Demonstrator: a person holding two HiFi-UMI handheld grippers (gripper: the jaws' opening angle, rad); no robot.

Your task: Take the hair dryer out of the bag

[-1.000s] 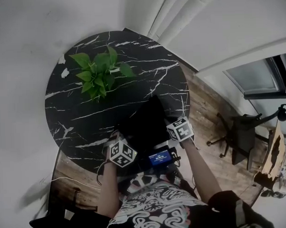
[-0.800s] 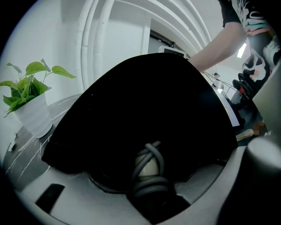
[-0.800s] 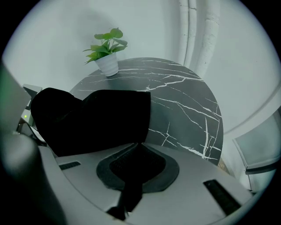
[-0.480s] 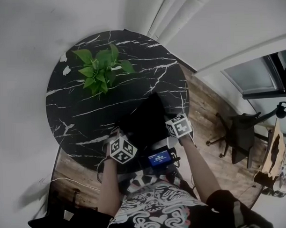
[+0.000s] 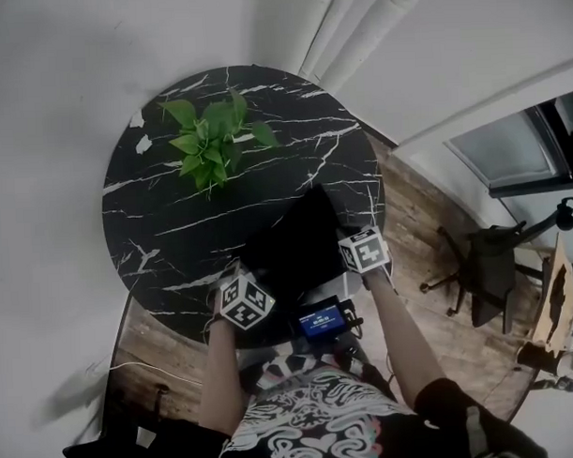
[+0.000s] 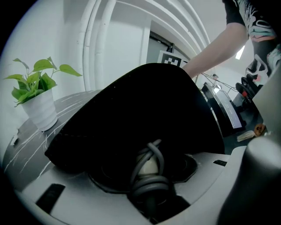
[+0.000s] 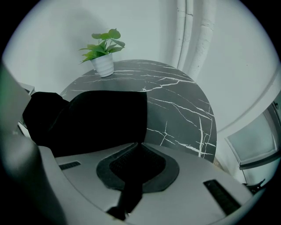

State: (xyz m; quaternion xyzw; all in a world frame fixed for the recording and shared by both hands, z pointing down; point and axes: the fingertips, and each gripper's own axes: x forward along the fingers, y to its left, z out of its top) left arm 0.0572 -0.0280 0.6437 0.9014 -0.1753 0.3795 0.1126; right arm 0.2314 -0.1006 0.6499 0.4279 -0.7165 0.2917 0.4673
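A black bag (image 5: 296, 246) lies at the near edge of the round marble table (image 5: 173, 218). In the left gripper view its dark mouth (image 6: 145, 105) fills the middle. A pale hair dryer (image 6: 150, 167), wrapped in a grey cord (image 6: 149, 186), pokes out of it. My left gripper (image 6: 149, 176) is closed around that wrapped part, jaws wide; from the head view it (image 5: 254, 283) sits at the bag's near left corner. My right gripper (image 5: 354, 242) is at the bag's right edge. In its own view it (image 7: 134, 162) is shut on a strip of the bag's fabric (image 7: 96, 118).
A potted green plant (image 5: 213, 141) stands at the table's far side. A small device with a blue screen (image 5: 320, 320) hangs at the person's chest, just behind the grippers. A dark chair (image 5: 485, 273) stands on the wood floor at the right. White pipes (image 7: 197, 30) run up the wall.
The right gripper's cube has tilted slightly. Both grippers stay at the bag with the same holds.
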